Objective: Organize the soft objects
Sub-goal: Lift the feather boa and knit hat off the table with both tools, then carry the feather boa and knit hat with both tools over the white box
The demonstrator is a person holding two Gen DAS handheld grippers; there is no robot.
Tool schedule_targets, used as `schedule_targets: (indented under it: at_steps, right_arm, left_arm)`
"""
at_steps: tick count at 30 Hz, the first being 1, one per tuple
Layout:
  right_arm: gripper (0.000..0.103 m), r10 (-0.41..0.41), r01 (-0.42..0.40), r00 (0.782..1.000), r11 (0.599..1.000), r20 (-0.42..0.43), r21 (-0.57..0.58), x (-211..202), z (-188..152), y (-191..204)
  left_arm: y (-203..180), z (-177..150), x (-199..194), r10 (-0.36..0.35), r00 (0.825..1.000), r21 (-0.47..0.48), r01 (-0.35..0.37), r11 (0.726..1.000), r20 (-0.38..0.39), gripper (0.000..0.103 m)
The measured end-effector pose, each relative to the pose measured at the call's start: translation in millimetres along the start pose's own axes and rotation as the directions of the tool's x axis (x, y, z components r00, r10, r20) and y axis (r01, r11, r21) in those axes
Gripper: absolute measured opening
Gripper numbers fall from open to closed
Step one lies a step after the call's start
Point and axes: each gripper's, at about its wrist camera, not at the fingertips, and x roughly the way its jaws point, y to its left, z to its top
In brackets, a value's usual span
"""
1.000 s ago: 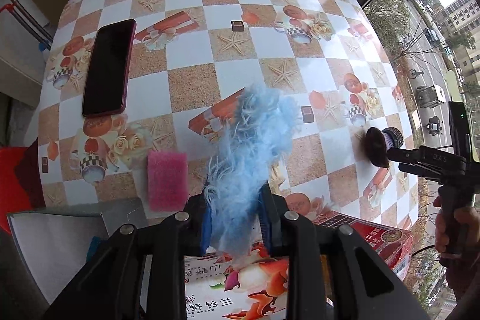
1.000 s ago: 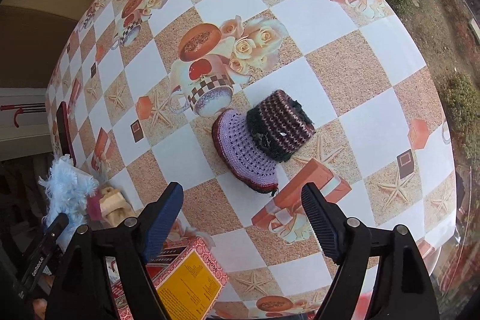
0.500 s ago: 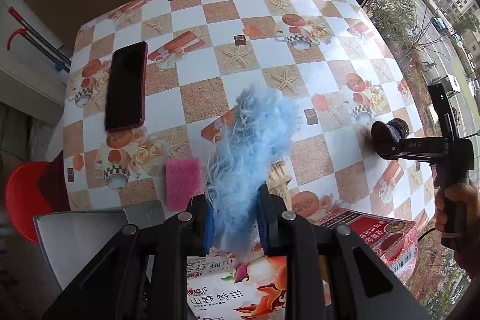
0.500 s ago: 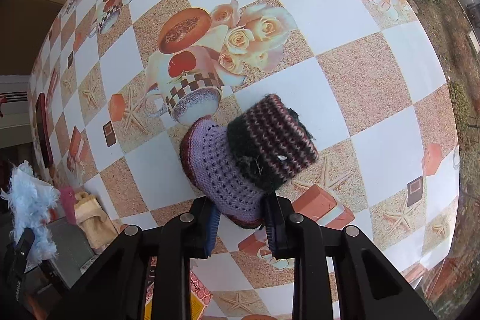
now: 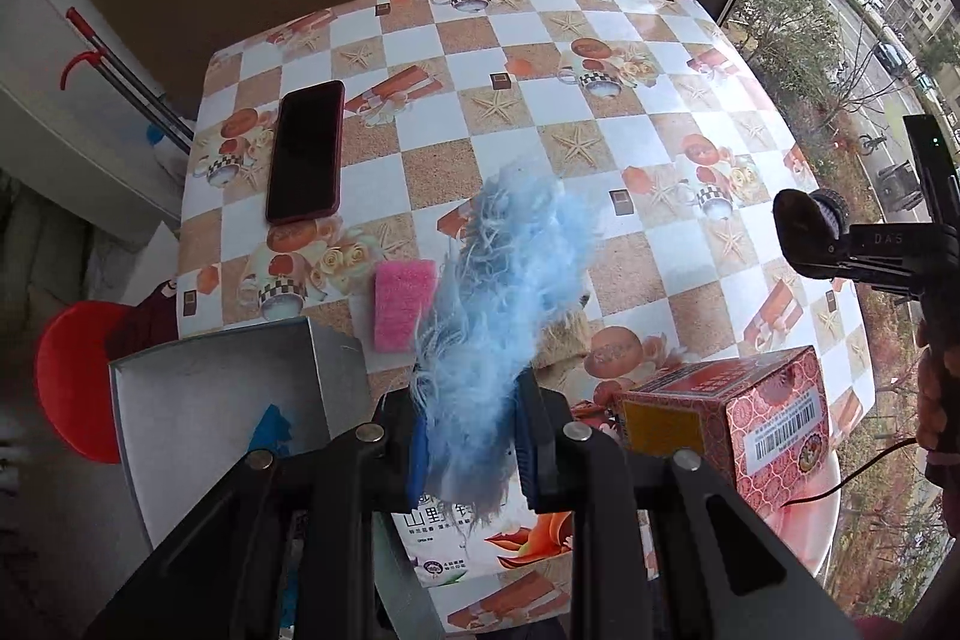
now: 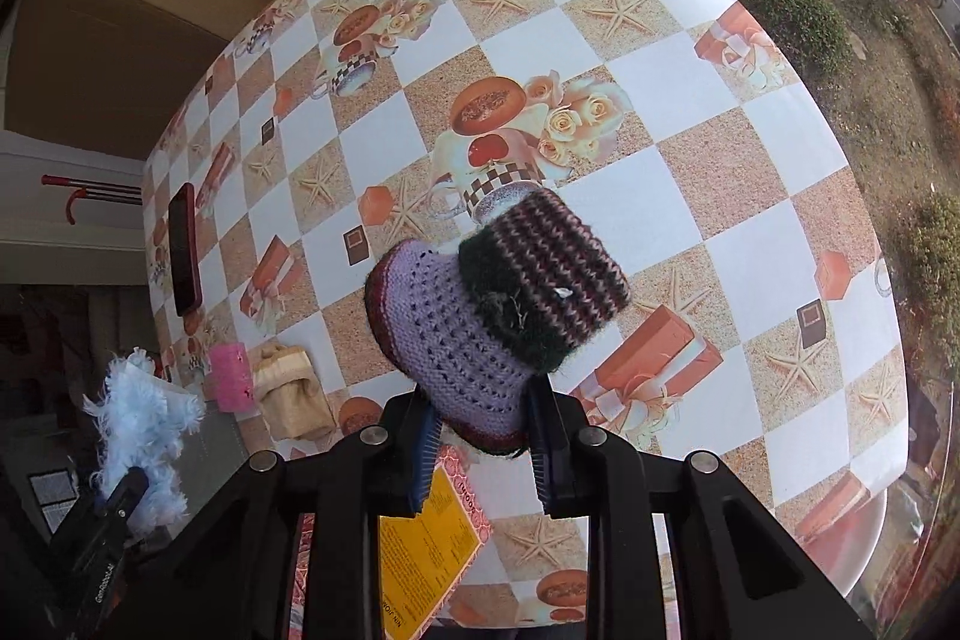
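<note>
My left gripper is shut on a fluffy light-blue yarn bundle and holds it in the air above the table's near edge. My right gripper is shut on a small knitted hat, lilac with a dark striped top, lifted off the checked tablecloth. The hat and right gripper also show in the left wrist view at the right. A pink sponge and a beige soft item lie on the table near the front.
A grey open box stands at the front left, with something blue inside. A red carton and a flowered box sit at the near edge. A dark phone lies at the left. A red stool stands beside the table.
My right gripper closed on the knitted hat and lifted it off the table. My left gripper has risen and pulled back with the blue yarn, bringing the grey box into view.
</note>
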Motion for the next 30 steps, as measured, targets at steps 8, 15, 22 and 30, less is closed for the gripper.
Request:
schedule_targets:
  at_steps: [8, 15, 22, 30]
  right_arm:
    - [0.027, 0.004, 0.001, 0.999, 0.989, 0.035, -0.149, -29, -33, 58]
    - [0.027, 0.025, -0.015, 0.999, 0.968, 0.035, -0.252, -42, -60, 112]
    - [0.027, 0.028, -0.025, 1.000, 0.929, 0.002, -0.369, -37, -93, 168]
    - [0.027, 0.020, -0.044, 0.998, 0.877, -0.055, -0.479, -19, -128, 221]
  left_arm:
    - [21, -26, -19, 0.012, 0.999, -0.034, -0.011, 0.999, 0.038, 0.026]
    - [47, -53, -35, 0.036, 0.997, -0.080, -0.031, 0.996, 0.061, 0.026]
    - [79, -86, -46, 0.064, 0.995, -0.159, -0.051, 0.986, 0.074, 0.026]
    - [117, -119, -52, 0.092, 0.994, -0.272, -0.072, 0.960, 0.062, 0.026]
